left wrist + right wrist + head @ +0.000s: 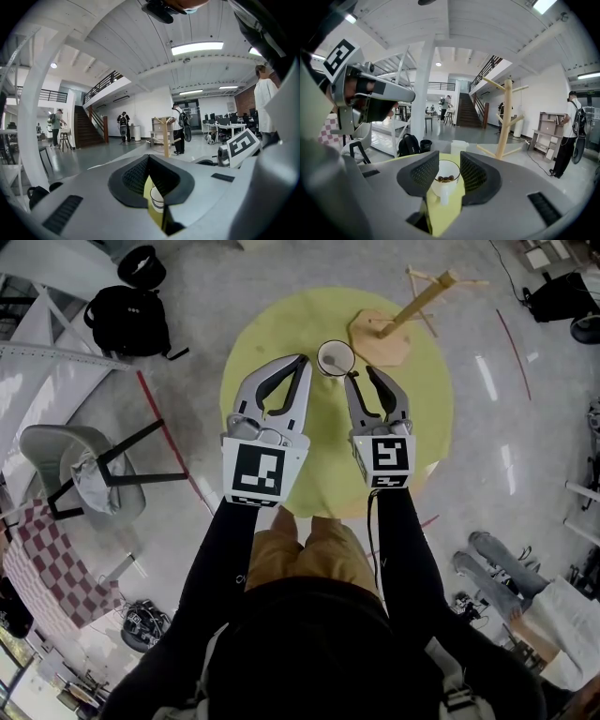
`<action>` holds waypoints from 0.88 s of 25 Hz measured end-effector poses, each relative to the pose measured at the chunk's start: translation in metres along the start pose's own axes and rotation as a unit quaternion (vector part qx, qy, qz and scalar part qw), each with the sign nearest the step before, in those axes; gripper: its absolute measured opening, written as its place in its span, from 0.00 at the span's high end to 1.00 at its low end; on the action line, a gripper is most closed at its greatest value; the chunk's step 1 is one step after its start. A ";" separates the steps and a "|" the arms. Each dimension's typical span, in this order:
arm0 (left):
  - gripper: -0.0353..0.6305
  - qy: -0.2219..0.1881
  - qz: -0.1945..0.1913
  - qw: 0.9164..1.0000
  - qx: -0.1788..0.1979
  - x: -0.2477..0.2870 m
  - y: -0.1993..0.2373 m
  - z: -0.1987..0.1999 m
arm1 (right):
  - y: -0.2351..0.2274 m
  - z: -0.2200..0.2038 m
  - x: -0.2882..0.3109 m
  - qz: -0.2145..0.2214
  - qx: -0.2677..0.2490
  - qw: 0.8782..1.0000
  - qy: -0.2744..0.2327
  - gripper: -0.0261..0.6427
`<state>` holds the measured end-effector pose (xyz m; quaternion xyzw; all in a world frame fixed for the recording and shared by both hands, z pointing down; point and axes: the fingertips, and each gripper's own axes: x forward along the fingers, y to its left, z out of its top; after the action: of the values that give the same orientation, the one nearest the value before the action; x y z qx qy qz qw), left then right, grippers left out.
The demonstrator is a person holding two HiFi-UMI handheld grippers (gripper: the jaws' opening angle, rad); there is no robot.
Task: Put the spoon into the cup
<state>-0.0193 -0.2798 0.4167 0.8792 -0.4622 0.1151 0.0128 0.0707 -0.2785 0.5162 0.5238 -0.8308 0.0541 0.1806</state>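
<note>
Your right claw (359, 377) stands wide open and empty, its tips just near of the cup (336, 357) at the far middle of the yellow worktop (272, 334), and your left claw (302, 362) is closed on nothing just left of that cup. I see no spoon on the worktop; the dark brown bit inside the cup may be it, but I cannot tell. Swing either tip sideways and you could clip the rim or handle, tipping the cup or shoving it into the wooden rack (412, 310) at its right.

Round yellow-green table (272, 352), white cup (335, 357) toward its far side, wooden branched stand (382, 337) just beside the cup
</note>
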 end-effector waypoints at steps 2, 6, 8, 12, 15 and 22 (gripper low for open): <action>0.92 -0.004 -0.001 1.000 0.000 -0.001 0.000 0.004 | -0.002 0.007 -0.004 -0.004 0.000 1.000 -0.006 0.73; 0.92 -0.011 -0.002 1.000 0.001 -0.001 0.001 0.014 | -0.005 0.025 -0.011 -0.012 0.000 1.000 -0.020 0.73; 0.92 -0.015 -0.004 1.000 0.004 -0.002 0.002 0.020 | -0.006 0.035 -0.014 -0.017 0.001 0.999 -0.027 0.73; 0.92 -0.024 -0.007 1.000 0.007 -0.004 0.003 0.032 | -0.006 0.057 -0.023 -0.022 0.011 0.999 -0.043 0.73; 0.92 -0.030 -0.011 0.999 0.010 -0.006 0.002 0.041 | -0.009 0.068 -0.030 -0.032 0.015 0.998 -0.053 0.73; 0.92 -0.048 -0.031 0.998 0.016 -0.014 0.000 0.062 | -0.010 0.100 -0.047 -0.053 0.015 0.995 -0.078 0.73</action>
<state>-0.0148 -0.2767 0.3530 0.8976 -0.4330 0.0800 -0.0204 0.0733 -0.2705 0.4052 0.5719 -0.8128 0.0159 0.1098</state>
